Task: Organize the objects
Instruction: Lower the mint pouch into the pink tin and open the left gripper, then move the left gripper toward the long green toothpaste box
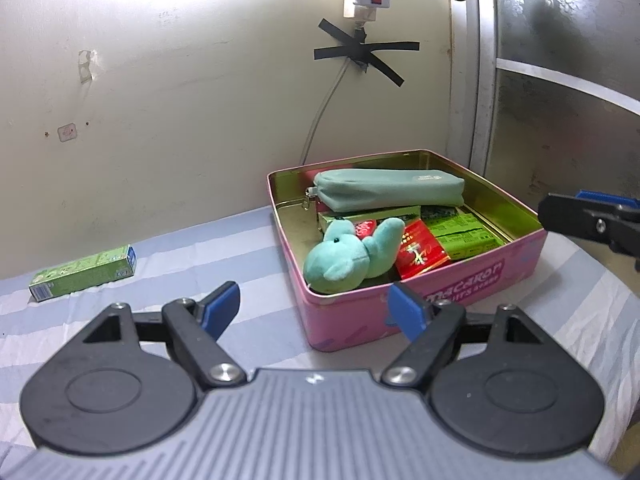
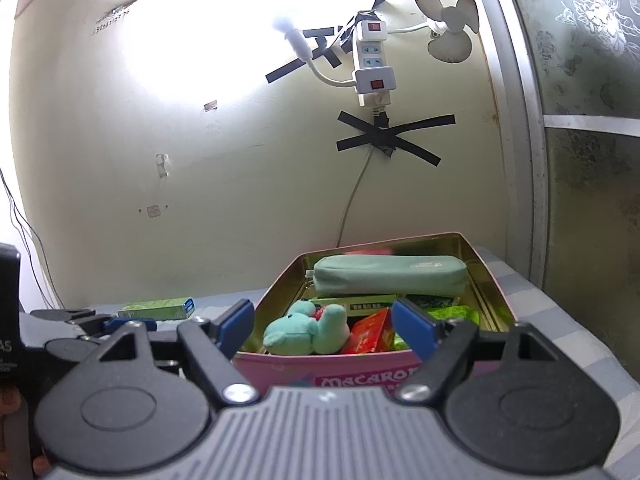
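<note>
A striped bed sheet (image 1: 208, 240) in pale blue and white carries everything, and on it, against the wall, sits the pink tin (image 1: 436, 300), lid off, its front reading "MACARON" with smaller letters beneath that I cannot make out. Inside lie a grey-green pencil pouch (image 1: 390, 190) across the back, a teal plush toy (image 1: 352, 258) slumped against the near wall, a red packet (image 1: 420, 254) with gold characters too small to read, and green boxes (image 1: 460, 234) underneath. One green carton (image 1: 82, 274) lies alone on the sheet, well apart to the left of the tin; it looks like the last piece to go in. The left claw (image 1: 314, 308) hangs open and empty before the tin's near corner, and the right claw (image 2: 324, 320) is likewise open, holding nothing, just short of the rim. The plush toy rides high, so the carton could perch on it and slide out, and a claw nudging the light tin could skate it across the soft sheet.
</note>
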`<move>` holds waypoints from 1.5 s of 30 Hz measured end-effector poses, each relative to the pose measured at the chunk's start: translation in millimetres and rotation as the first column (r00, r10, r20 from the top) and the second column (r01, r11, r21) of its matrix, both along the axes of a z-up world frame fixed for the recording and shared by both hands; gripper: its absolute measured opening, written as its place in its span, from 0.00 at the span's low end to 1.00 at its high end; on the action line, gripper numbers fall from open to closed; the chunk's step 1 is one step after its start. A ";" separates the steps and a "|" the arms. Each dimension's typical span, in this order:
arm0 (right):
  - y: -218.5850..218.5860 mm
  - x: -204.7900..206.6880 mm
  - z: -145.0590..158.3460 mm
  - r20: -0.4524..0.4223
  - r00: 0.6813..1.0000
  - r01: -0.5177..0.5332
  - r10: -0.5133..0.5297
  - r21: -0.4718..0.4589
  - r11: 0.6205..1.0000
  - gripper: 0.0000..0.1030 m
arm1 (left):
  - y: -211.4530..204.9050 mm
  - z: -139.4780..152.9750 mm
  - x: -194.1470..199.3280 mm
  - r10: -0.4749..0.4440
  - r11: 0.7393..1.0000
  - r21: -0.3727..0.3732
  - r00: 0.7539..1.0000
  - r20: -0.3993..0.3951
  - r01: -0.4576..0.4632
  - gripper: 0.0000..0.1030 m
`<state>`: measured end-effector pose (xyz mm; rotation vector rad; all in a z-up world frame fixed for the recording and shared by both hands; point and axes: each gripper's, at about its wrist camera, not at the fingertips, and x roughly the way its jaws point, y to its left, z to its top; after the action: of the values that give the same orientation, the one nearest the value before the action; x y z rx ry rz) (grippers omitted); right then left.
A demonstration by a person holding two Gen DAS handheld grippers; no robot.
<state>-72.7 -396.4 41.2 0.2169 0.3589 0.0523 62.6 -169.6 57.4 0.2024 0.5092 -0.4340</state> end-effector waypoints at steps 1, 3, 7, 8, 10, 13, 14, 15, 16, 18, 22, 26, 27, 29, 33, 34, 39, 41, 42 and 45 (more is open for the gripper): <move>-0.4 -0.6 0.1 0.000 1.000 0.003 -0.003 0.001 1.000 0.77 | -0.3 -0.4 -1.2 0.000 1.000 0.001 1.000 0.000 0.000 0.81; -0.9 -1.6 -0.4 -0.002 1.000 0.007 -0.007 0.004 1.000 0.77 | -1.1 -1.4 -3.6 0.001 1.000 0.002 1.000 -0.002 -0.001 0.81; -1.1 -3.3 -2.1 -0.009 1.000 0.015 -0.015 0.002 1.000 0.77 | -1.1 -3.6 -8.5 -0.012 1.000 0.005 1.000 -0.005 0.012 0.81; -1.0 -3.4 -2.7 -0.013 1.000 0.015 -0.015 0.004 1.000 0.77 | -1.1 -4.3 -10.1 -0.016 1.000 0.006 1.000 -0.005 0.016 0.81; 0.2 -3.6 -4.0 -0.019 1.000 0.015 -0.015 0.003 1.000 0.77 | -0.6 -6.1 -13.4 -0.022 1.000 0.007 1.000 -0.008 0.022 0.81; 3.9 -3.1 -5.2 -0.028 1.000 0.014 -0.014 -0.005 1.000 0.77 | 3.8 -9.8 -16.6 -0.034 0.999 0.014 0.999 -0.012 0.034 0.81; 5.6 -2.8 -5.3 -0.030 0.999 0.013 -0.013 -0.007 1.000 0.77 | 5.8 -10.9 -16.8 -0.036 0.999 0.017 0.999 -0.013 0.036 0.81; 7.5 -2.7 -5.2 -0.032 0.999 0.013 -0.013 -0.008 1.000 0.77 | 8.1 -12.6 -17.0 -0.037 0.999 0.021 0.999 -0.014 0.037 0.81; 9.6 -2.7 -4.9 -0.033 0.999 0.011 -0.011 -0.008 1.000 0.77 | 10.4 -14.2 -17.1 -0.036 0.999 0.024 0.999 -0.016 0.036 0.81; 15.6 -0.8 -4.6 -0.040 0.999 0.003 -0.003 -0.011 1.000 0.77 | 17.2 -17.2 -16.1 -0.034 0.999 0.028 0.999 -0.020 0.035 0.81; 30.9 8.1 -5.5 -0.057 0.998 -0.025 0.023 -0.035 0.999 0.77 | 35.2 -22.8 -12.7 -0.015 0.999 0.033 1.000 -0.020 0.016 0.81; 53.9 18.9 -5.3 -0.071 0.996 -0.057 0.054 -0.051 0.997 0.77 | 58.0 -28.0 -7.0 0.013 1.000 0.028 1.000 -0.028 -0.012 0.81; 60.0 21.5 -5.0 -0.074 0.995 -0.067 0.063 -0.055 0.996 0.77 | 64.5 -29.4 -5.4 0.020 0.999 0.029 0.999 -0.027 -0.020 0.81; 75.0 28.1 -4.2 -0.081 0.993 -0.089 0.084 -0.070 0.994 0.77 | 78.9 -32.4 -1.5 0.035 0.999 0.033 0.999 -0.028 -0.034 0.82; 108.0 43.5 -3.6 -0.097 0.986 -0.145 0.135 -0.103 0.984 0.77 | 112.3 -38.4 7.7 0.079 0.996 0.043 0.997 -0.027 -0.078 0.82; 118.9 49.3 -3.8 -0.102 0.983 -0.163 0.152 -0.112 0.980 0.77 | 121.0 -39.8 10.5 0.092 0.995 0.044 0.995 -0.028 -0.091 0.82; 167.7 81.0 -8.9 -0.148 0.960 -0.258 0.239 -0.130 0.957 0.78 | 170.2 -48.7 29.3 0.168 0.984 0.063 0.984 -0.055 -0.165 0.82; 189.4 98.5 -12.1 -0.173 0.944 -0.305 0.281 -0.135 0.943 0.78 | 193.1 -52.4 38.9 0.205 0.977 0.077 0.976 -0.069 -0.199 0.82; 200.0 106.7 -13.7 -0.183 0.937 -0.324 0.297 -0.139 0.936 0.78 | 202.3 -53.5 43.0 0.225 0.972 0.083 0.971 -0.074 -0.219 0.82; 231.3 136.4 -20.2 -0.216 0.912 -0.383 0.350 -0.139 0.913 0.78 | 237.4 -53.1 63.4 0.295 0.953 0.094 0.951 -0.089 -0.286 0.82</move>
<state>63.7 -165.1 21.0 -0.0285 0.5871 0.3741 125.9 67.7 4.3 0.1793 0.6474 -0.1359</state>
